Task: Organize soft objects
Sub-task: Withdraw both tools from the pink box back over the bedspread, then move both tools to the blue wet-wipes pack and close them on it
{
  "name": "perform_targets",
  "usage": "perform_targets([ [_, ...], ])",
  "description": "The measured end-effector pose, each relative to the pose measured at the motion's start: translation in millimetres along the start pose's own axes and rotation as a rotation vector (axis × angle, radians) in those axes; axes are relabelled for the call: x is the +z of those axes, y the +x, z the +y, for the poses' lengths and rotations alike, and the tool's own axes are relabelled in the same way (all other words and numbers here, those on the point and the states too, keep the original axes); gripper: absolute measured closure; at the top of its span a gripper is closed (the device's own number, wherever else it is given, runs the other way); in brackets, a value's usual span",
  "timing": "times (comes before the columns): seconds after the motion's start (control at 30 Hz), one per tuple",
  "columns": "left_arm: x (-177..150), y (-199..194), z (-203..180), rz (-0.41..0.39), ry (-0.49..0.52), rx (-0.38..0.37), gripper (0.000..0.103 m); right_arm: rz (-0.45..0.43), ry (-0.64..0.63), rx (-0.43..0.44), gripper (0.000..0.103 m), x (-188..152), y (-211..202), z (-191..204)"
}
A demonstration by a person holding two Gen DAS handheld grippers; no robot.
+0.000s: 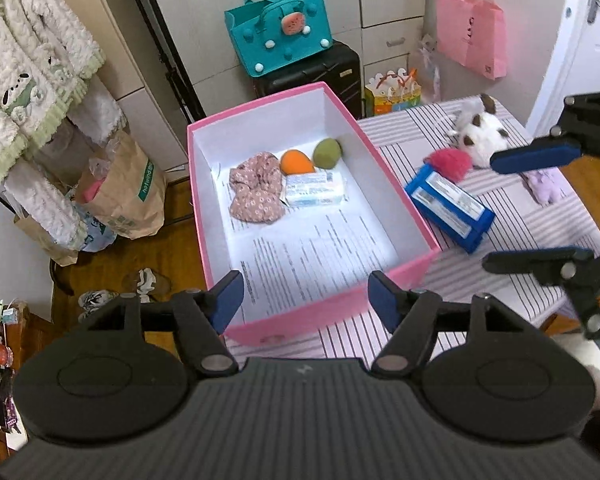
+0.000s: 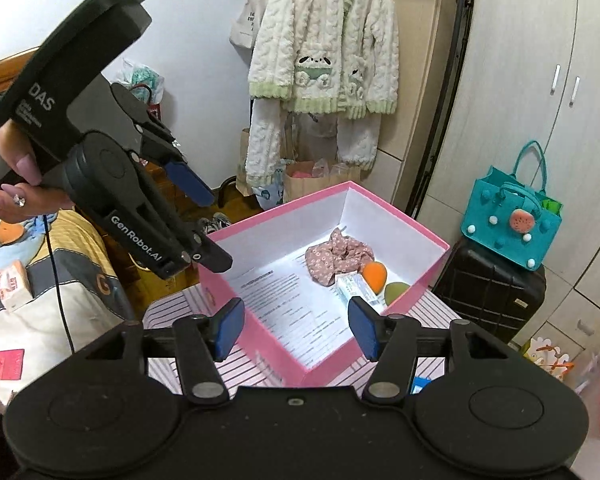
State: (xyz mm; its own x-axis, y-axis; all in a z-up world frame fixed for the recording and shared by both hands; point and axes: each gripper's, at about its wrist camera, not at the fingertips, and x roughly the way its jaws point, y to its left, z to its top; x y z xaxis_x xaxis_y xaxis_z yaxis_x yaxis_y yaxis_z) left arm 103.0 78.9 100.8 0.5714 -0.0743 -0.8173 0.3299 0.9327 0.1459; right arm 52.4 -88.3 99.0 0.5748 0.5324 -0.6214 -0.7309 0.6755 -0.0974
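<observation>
Pink box [image 1: 400,184] sits open on the striped tabletop [image 1: 548,216], its near left corner hanging past the tabletop edge over the wooden floor [image 1: 172,248].

Inside, bunched at the far end: floral scrunchie [image 1: 256,188], orange sponge [image 1: 296,162], green sponge [image 1: 327,153], and a white tissue pack [image 1: 315,189] touching the scrunchie. Printed paper [image 1: 320,256] lines the bottom; the near half of the box lies bare.

Right of the box, on the tabletop: blue tissue pack [image 1: 448,210] just beside the box wall, a pink pompom [image 1: 450,164] at its far end, a white plush toy [image 1: 482,138] beyond that, and a small purple plush [image 1: 544,186] further right.

Left gripper [image 1: 306,304] hovers over the box's near rim, fingers parted about halfway, nothing between them. Right gripper [image 2: 296,330] hangs over the box's near corner, fingers likewise half apart and empty. Seen from the left, the right gripper's fingers [image 1: 536,155] straddle open air above the purple plush.

A hand [image 2: 18,184] grips the left tool's handle.

A black suitcase [image 1: 332,72] stands behind the far side of the box.
</observation>
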Motion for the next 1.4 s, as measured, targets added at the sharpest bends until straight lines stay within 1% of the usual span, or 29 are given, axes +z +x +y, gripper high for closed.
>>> perform_targets([
  [0.33, -27, -19, -26, -0.027, 0.036, -0.020, 0.033, -0.015, 0.000, -0.017, 0.033, -31, -31, 13],
  [0.57, -45, -25, -53, -0.058, 0.091, -0.037, 0.032, -0.008, 0.036, -0.024, 0.031, -59, -43, 13],
  [0.73, -58, -17, -73, -0.048, 0.112, -0.091, 0.032, -0.002, 0.070, -0.021, 0.029, -80, -47, 9],
  [0.9, -64, -4, -91, -0.029, 0.117, -0.169, 0.032, 0.010, 0.111, -0.010, 0.029, -103, -45, 0],
  [1.03, -67, 2, -101, -0.049, 0.108, -0.221, 0.033, 0.010, 0.151, -0.011, 0.029, -117, -45, -11],
  [1.07, -67, 3, -103, -0.061, 0.103, -0.240, 0.035, 0.008, 0.157, -0.015, 0.029, -121, -45, -14],
  [1.13, -68, 6, -107, -0.079, 0.091, -0.271, 0.035, 0.005, 0.173, -0.027, 0.029, -128, -45, -22],
  [1.2, -68, 11, -111, -0.090, 0.070, -0.293, 0.035, 0.003, 0.182, -0.040, 0.029, -135, -43, -29],
  [1.33, -69, 25, -120, -0.088, 0.047, -0.337, 0.036, -0.009, 0.186, -0.055, 0.029, -150, -38, -45],
  [1.4, -69, 32, -126, -0.093, 0.047, -0.341, 0.036, -0.019, 0.189, -0.055, 0.029, -158, -35, -52],
])
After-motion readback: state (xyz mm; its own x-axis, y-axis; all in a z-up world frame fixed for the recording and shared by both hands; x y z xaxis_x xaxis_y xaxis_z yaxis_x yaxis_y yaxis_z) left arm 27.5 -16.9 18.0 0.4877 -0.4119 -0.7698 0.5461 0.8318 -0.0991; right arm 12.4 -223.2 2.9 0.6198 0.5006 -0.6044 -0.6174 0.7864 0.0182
